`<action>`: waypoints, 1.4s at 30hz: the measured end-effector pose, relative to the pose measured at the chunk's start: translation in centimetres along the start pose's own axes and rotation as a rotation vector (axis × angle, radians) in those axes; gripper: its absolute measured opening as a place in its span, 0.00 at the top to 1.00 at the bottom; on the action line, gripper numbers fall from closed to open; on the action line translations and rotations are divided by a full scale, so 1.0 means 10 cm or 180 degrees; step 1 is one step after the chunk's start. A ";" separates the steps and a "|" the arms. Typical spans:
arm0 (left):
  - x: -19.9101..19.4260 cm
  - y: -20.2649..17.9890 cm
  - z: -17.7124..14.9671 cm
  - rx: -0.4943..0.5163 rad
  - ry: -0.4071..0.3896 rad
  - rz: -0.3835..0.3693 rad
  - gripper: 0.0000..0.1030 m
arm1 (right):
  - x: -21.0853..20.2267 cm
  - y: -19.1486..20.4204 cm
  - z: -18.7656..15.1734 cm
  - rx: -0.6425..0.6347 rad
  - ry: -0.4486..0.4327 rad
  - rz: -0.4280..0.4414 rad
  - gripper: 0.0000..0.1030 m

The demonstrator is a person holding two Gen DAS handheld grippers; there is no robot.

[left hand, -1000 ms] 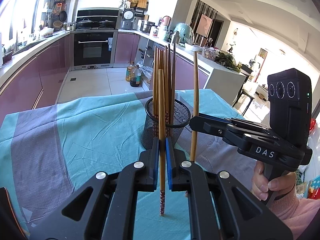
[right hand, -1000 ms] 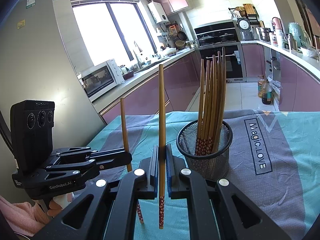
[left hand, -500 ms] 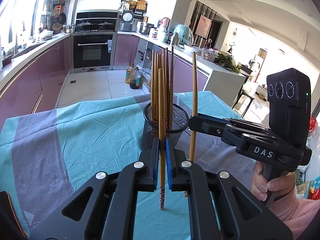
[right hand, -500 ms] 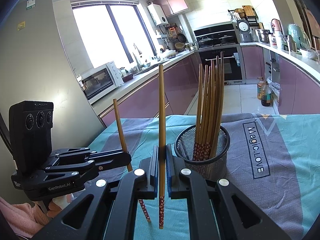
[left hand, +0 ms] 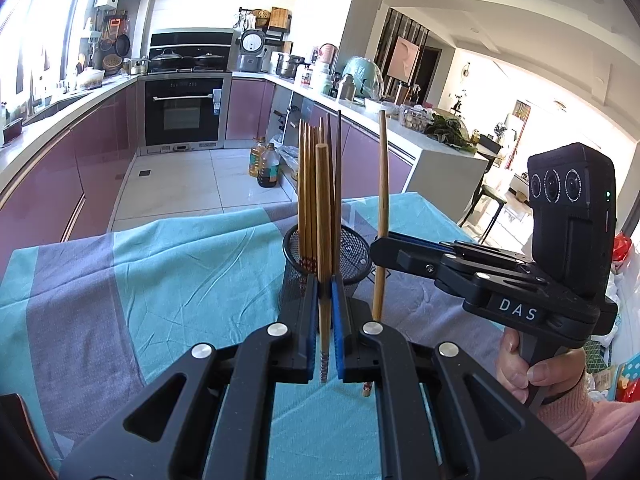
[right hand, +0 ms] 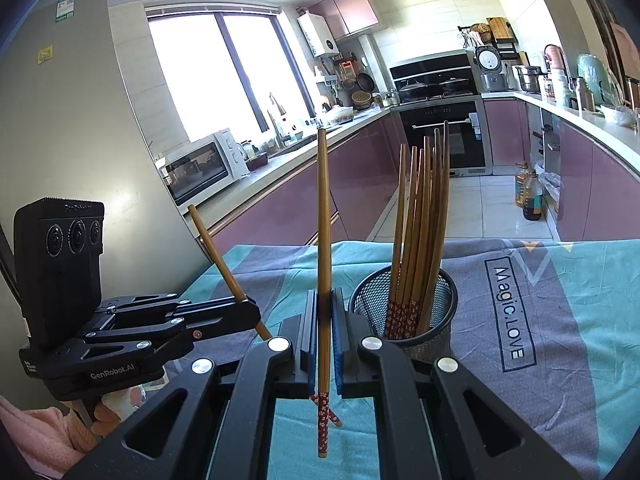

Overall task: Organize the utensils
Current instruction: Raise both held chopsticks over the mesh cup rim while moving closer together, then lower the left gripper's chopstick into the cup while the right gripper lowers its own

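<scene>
blk tongs (left hand: 324,292) (blue pads), pink sleeve (left hand: 580,432)

Two wrist fisheyes, both low over the table & aimed toward the kitchen.

Left wrist cam sits behind its own left gripper (left hand: 324,292), looks fwd and slightly down along the fingers, over the teal tablecloth (left hand: 168,272) to the oven wall; the right gripper (left hand: 380,250) enters from the right edge, close. Right wrist cam sits likewise behind its own right gripper (right hand: 324,320), same downward tilt, but faces more toward the window and microwave side; the left gripper (right hand: 248,308) shows at its left edge. Shared by both: mesh holder (left hand: 352,248) w/ chopsticks, near centre, close up; tablecloth; oven; purple cabinets. Both very near the holder.
</scene>
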State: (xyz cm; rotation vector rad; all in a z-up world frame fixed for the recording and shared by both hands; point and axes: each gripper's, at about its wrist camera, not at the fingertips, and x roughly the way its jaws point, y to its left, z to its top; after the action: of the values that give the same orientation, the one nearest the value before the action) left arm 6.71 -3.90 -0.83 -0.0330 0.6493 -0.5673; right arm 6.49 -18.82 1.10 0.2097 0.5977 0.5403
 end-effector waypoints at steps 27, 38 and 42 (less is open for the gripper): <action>-0.35 -0.08 0.37 0.0066 -0.0414 -0.0024 0.93 | -0.06 0.01 0.42 -0.0118 -0.0290 -0.0087 0.94; -0.45 -0.18 0.42 0.0124 -0.0493 -0.0050 0.93 | -0.04 -0.03 0.49 -0.0114 -0.0322 -0.0105 0.94; -0.47 -0.23 0.44 0.0142 -0.0490 -0.0046 0.93 | -0.04 -0.04 0.49 -0.0109 -0.0324 -0.0104 0.94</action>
State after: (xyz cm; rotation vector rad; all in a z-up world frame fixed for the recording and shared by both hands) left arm 5.12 -4.12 5.82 -0.0391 0.4867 -0.5870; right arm 9.20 -19.53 5.15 0.1936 0.4920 0.5049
